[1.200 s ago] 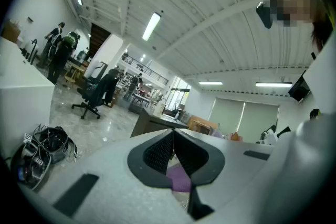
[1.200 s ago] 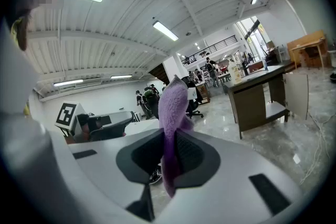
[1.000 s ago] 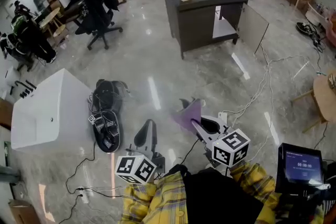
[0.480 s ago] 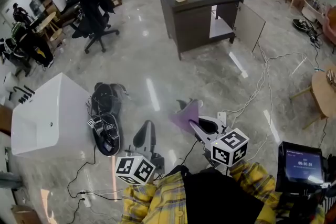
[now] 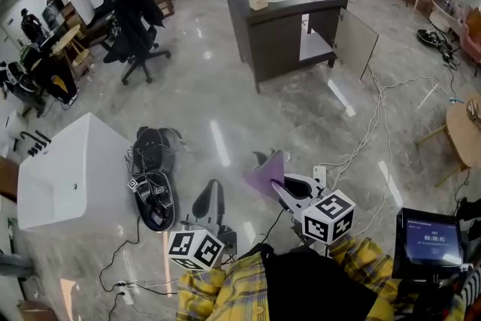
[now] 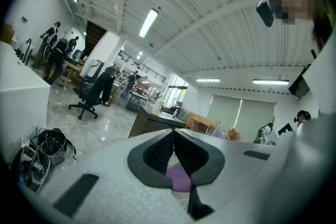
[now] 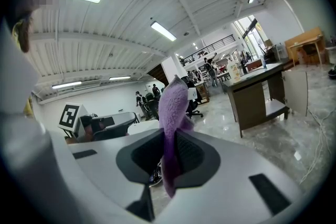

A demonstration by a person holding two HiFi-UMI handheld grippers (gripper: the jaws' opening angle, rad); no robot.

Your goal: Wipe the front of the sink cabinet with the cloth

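Got cloth (image 7: 172, 113) pinched upright in closed jaws of right gripper (image 7: 169, 152), nothing in the touching jaws of left gripper (image 6: 174, 157) — well apart from sink cabinet (image 5: 282, 26), straight ahead across the floor (image 5: 225, 101) on the right gripper's line, so probably close in right-first.

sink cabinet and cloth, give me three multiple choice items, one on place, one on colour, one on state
1. Where does the sink cabinet stand?
A) on its side by the office chair
B) upright across the floor, well away from both grippers
C) on top of the white box

2. What colour is the cloth?
A) yellow
B) white
C) purple

3. How is the cabinet's door?
A) shut
B) swung open
C) missing

1 B: the head view shows open floor between it and the grippers.
2 C: it shows purple in the right gripper, whose jaws are shut on it.
3 B: the door stands out at an angle, showing the shelf inside.
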